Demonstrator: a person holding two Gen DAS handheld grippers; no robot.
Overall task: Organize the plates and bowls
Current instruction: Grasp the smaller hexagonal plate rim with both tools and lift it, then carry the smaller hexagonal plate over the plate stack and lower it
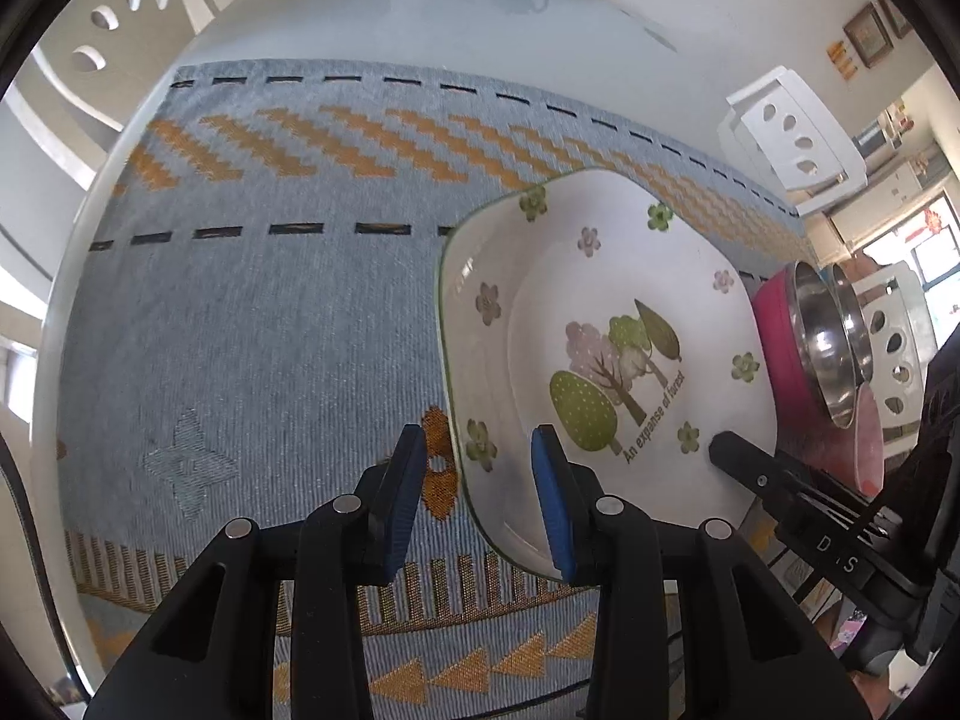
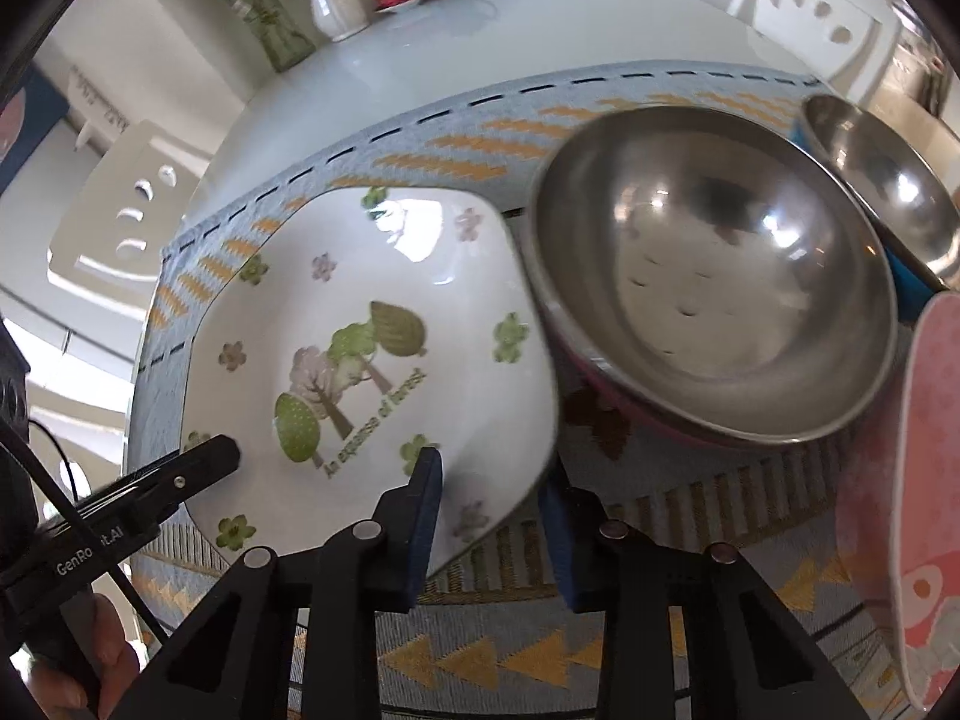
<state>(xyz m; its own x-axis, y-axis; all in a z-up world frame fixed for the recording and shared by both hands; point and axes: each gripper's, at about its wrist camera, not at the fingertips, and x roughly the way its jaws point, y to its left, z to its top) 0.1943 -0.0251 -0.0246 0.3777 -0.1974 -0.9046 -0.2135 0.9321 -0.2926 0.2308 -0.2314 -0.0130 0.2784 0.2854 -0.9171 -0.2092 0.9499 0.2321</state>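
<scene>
We see a square white plate [image 1: 606,360] with rounded corners, a thin green rim line, small pink and green flowers around its border and a cluster of trees in the middle above the words "An expanse of forest". It lies on a blue-grey woven cloth [image 1: 270,312] with orange zigzags, just beside a steel bowl [image 2: 714,306] with a pink outside. The left gripper [image 1: 480,501] straddles the plate's near left edge, one blue pad outside on the cloth and the other over the plate's inner slope; we cannot tell whether the pads press it. The right gripper [image 2: 492,525] straddles the near right edge likewise, one pad above, one beneath, grip equally unclear.
</scene>
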